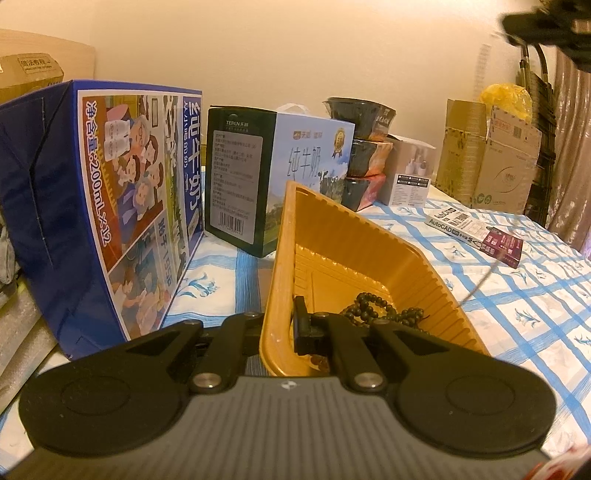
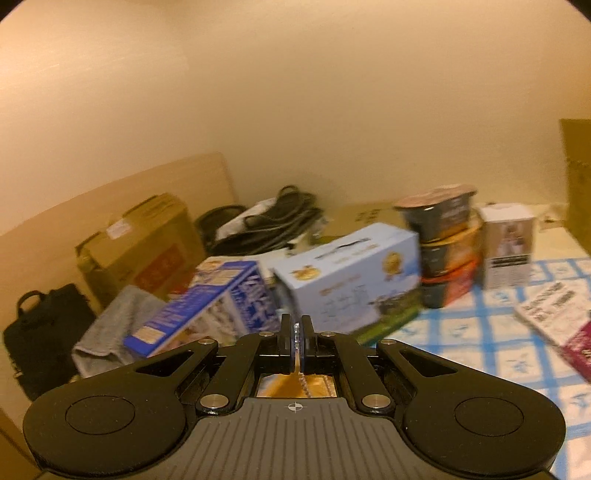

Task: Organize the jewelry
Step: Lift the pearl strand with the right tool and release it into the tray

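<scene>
My left gripper (image 1: 286,328) is shut on the near wall of a ribbed yellow plastic tray (image 1: 354,236), one finger (image 1: 301,325) inside it, and the tray looks tipped up. Dark beaded strings (image 1: 373,308) lie in the tray's near corner. My right gripper (image 1: 546,26) hangs blurred at the top right of the left wrist view, with a thin chain (image 1: 480,280) trailing down from it toward the tray's right rim. In the right wrist view that gripper (image 2: 296,332) is shut on the silver chain (image 2: 303,386), which drops over the tray (image 2: 280,387) below.
A blue milk carton box (image 1: 92,206) and a green-and-white milk box (image 1: 258,177) stand left of and behind the tray. Stacked noodle bowls (image 1: 365,147), a white box (image 1: 410,173), a book (image 1: 472,229) and cardboard boxes (image 1: 491,155) sit on the blue-checked cloth (image 1: 517,314).
</scene>
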The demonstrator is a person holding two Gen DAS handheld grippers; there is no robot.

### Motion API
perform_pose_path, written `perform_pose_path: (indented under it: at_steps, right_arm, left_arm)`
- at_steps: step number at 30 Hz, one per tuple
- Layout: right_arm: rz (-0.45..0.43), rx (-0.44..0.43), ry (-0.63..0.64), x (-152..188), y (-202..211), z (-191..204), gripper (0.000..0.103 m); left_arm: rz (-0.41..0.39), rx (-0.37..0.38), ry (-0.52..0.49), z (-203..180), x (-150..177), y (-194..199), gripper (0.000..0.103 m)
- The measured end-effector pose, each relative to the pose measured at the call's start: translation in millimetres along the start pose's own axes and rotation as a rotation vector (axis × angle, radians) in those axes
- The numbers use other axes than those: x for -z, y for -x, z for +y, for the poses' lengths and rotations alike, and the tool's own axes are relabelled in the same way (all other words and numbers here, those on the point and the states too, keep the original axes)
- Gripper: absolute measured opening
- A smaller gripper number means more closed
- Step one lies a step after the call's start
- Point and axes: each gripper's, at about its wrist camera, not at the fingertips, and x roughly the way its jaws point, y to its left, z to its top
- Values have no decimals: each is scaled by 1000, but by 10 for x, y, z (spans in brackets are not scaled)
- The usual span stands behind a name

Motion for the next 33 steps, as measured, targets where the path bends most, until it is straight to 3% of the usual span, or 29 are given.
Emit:
perform_pose_path:
  at_steps: [6, 8, 13, 17, 21, 26, 29, 31, 33]
  right_arm:
    - [-23, -89, -42, 162, -423, 135, 2]
    - [-3, -55, -73, 290, -587, 33, 2]
    - [174, 64, -183, 813, -1035, -402, 2]
    - [246, 101, -218, 1122, -1113, -593, 2]
    - [265, 102, -206, 1203, -1126, -615, 2]
    - [208, 37, -190, 1117, -1095, -487, 2]
    - [259, 100, -174, 1150, -1171, -474, 4]
    - [308, 162, -151, 1225, -1205, -493, 17]
    - [316, 165, -158, 1297, -1163, -530, 54]
  left_arm:
    - [1, 4, 3, 7, 0, 2, 6]
    - [1, 4, 4, 8, -1, 3, 6]
    - [3, 7, 7, 20, -2, -2, 6]
    - [4, 7, 9, 18, -3, -4, 6]
    - [4, 6, 10, 20, 1, -7, 6]
    - [4, 6, 11, 21, 2, -8, 6]
    - [4, 6, 12, 23, 0, -9, 6]
    - [4, 5, 12, 24, 4, -11, 6]
    - [5, 5, 14, 32, 8, -15, 6]
